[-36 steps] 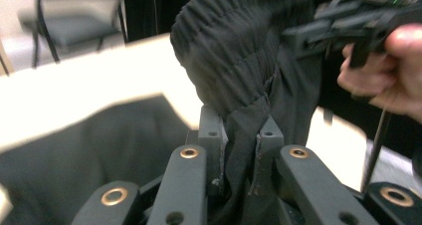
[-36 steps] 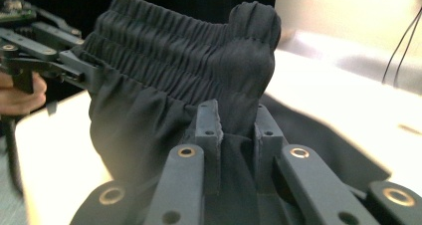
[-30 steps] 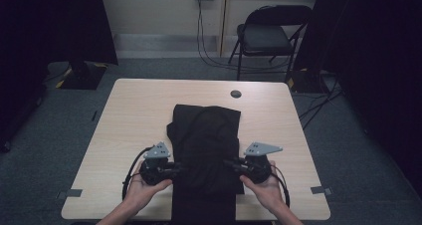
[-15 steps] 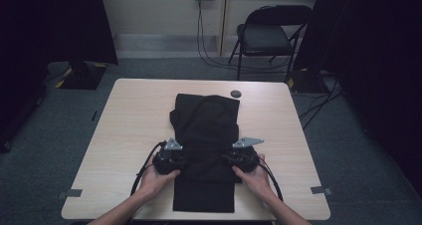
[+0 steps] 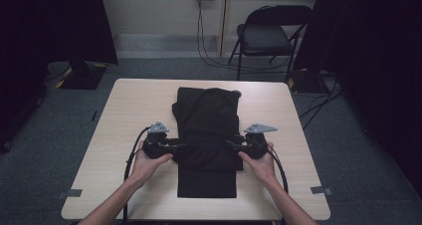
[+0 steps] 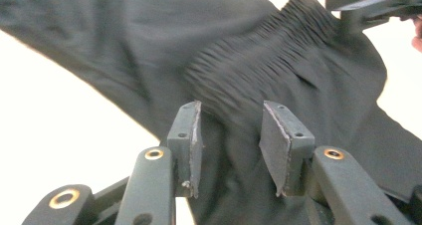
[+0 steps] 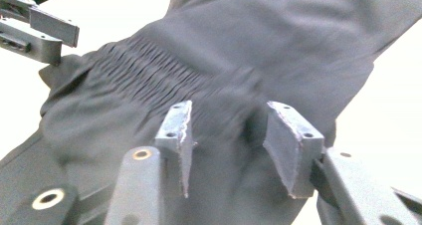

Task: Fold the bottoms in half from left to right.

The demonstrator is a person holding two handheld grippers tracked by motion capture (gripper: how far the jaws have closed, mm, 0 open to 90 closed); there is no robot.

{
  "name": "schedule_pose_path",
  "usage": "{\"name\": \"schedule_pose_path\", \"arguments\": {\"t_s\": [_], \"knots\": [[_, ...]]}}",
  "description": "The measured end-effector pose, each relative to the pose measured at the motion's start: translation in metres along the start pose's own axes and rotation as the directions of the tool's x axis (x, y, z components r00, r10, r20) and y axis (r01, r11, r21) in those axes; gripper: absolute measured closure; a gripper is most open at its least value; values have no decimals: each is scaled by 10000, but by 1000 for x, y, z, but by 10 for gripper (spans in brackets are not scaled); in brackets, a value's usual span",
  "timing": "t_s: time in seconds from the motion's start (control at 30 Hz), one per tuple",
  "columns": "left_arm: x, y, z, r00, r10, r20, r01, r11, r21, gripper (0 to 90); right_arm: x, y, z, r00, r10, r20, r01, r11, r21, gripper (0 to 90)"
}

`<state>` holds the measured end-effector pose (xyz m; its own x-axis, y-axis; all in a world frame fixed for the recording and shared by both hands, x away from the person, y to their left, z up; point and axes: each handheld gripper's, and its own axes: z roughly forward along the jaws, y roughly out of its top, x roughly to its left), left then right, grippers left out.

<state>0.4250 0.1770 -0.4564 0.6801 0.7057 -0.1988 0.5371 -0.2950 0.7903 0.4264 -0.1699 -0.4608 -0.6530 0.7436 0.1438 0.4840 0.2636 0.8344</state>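
On my left, the pale wooden tabletop (image 5: 124, 115) lies bare from its left edge to the cloth, with plenty of room there for my arm. My left claw (image 5: 180, 146) sits at the left edge of the black fabric garment (image 5: 209, 120), which lies down the middle of the table from near the far edge to close by the near one. In the left gripper view that claw (image 6: 231, 135) has just been opening: its jaws stand partly apart, dark cloth lies between them, and the pads do not press on it. The gathered, ribbed waistband (image 6: 268, 56) runs across the garment just beyond my tips.

The middle of the garment is bunched and folded over; its lower part lies flat towards me.

My right claw (image 5: 232, 144) sits at the garment's right edge, facing the left one across the fold. In the right gripper view this claw (image 7: 229, 135) has also just been opening, its jaws partly apart with cloth between them and nothing gripped. Right of it the tabletop is bare out to its right edge. Beyond the table's far right corner stands a dark folding metal chair (image 5: 271, 33), well apart.
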Motion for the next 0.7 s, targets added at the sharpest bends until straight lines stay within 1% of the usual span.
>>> {"name": "schedule_pose_path", "arguments": {"t_s": [0.03, 0.1, 0.13, 0.17, 0.2, 0.23, 0.27, 0.3, 0.37, 0.4, 0.43, 0.47, 0.5, 0.53, 0.57, 0.63, 0.7], "knots": [[3, 3, 2, 9994, 22, -354, -27, 9999, -122, 604, -3, 2, -2, 9999, 83, 107, -82, 9999, -73, 592], [11, 9, 11, 9976, -210, -662, 218, 9997, 108, 607, -12, 6, -3, 9981, 324, 529, -315, 9993, -176, 643], [13, 10, 16, 9945, -381, -973, 383, 9993, -5, 607, -17, 7, -2, 9962, 444, 751, -427, 9988, -251, 663], [16, 11, 22, 9922, -469, -1157, 483, 9988, 93, 607, -22, 7, 0, 9925, 502, 1111, -482, 9986, -208, 669], [18, 12, 29, 9908, -287, -1323, 339, 9987, 370, 607, -27, 5, 3, 9886, 629, 1371, -627, 9980, -57, 669], [20, 12, 36, 9858, -97, -1677, 197, 9981, 581, 607, -31, 3, 7, 9862, 818, 1439, -840, 9964, 96, 665], [21, 12, 42, 9845, -218, -1741, 345, 9969, 701, 606, -34, 1, 11, 9858, 855, 1447, -898, 9957, 237, 655], [22, 11, 47, 9870, -297, -1582, 410, 9968, 683, 602, -34, -1, 15, 9876, 848, 1324, -906, 9952, 380, 640], [19, 11, 53, 9913, -101, -1310, 197, 9972, 723, 568, -29, -4, 23, 9905, 625, 1223, -716, 9949, 713, 613], [19, 11, 53, 9913, -101, -1310, 197, 9972, 723, 565, -29, -4, 23, 9905, 625, 1223, -716, 9949, 713, 613], [15, 10, 53, 9947, -95, -1029, 155, 9982, 576, 555, -22, -5, 28, 9941, 329, 1038, -418, 9955, 850, 592], [13, 11, 50, 9968, -75, -800, 114, 9988, 482, 537, -18, -5, 28, 9947, 132, 1023, -222, 9959, 880, 584], [13, 11, 50, 9968, -75, -800, 114, 9988, 482, 521, -15, -4, 26, 9961, 41, 887, -117, 9963, 857, 570], [11, 11, 47, 9979, 53, -643, -25, 9991, 429, 521, -15, -4, 26, 9961, 41, 887, -117, 9963, 857, 570], [5, 12, 40, 9987, 348, -364, -334, 9987, 372, 497, -9, -3, 19, 9982, -137, 579, 93, 9971, 750, 533], [-1, 11, 31, 9985, 534, -109, -532, 9984, 200, 473, -3, -2, 12, 9995, -202, 231, 186, 9975, 689, 508], [-8, 8, 22, 9969, 788, -64, -788, 9969, 57, 445, 6, -4, 3, 9990, -446, -15, 447, 9972, 599, 502]]}}
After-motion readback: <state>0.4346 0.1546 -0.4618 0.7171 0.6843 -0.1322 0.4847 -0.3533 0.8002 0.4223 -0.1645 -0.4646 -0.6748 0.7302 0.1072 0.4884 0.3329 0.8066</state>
